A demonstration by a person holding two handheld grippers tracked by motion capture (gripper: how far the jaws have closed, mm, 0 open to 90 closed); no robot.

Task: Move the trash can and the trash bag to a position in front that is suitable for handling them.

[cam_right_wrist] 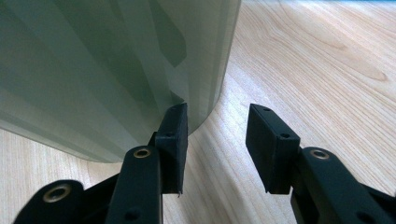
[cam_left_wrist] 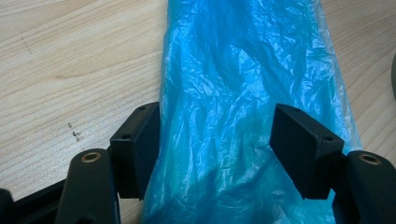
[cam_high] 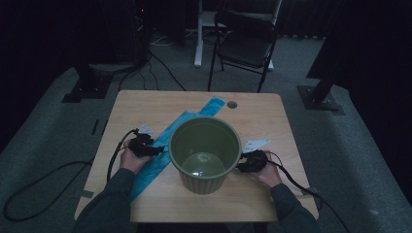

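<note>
An olive-green ribbed bin (cam_high: 204, 182) stands upright and empty at the middle of the wooden table (cam_high: 145, 104). A long blue plastic bag (cam_high: 145, 177) lies flat and slantwise, passing behind the bin on its left side. My left gripper (cam_high: 145, 147) rests on the bag left of the bin. In the left gripper view it (cam_left_wrist: 217, 116) stands open, its jaws wide to either side of the crinkled bag (cam_left_wrist: 243, 70). My right gripper (cam_high: 248, 162) sits at the bin's right side. It (cam_right_wrist: 217, 112) is open over bare wood, with one jaw close to the bin's wall (cam_right_wrist: 102, 70).
A round hole (cam_high: 231, 104) is cut in the table near its far edge. A black folding chair (cam_high: 248, 43) stands beyond the table on the dark carpet. Cables trail off the table's left and right sides to the floor.
</note>
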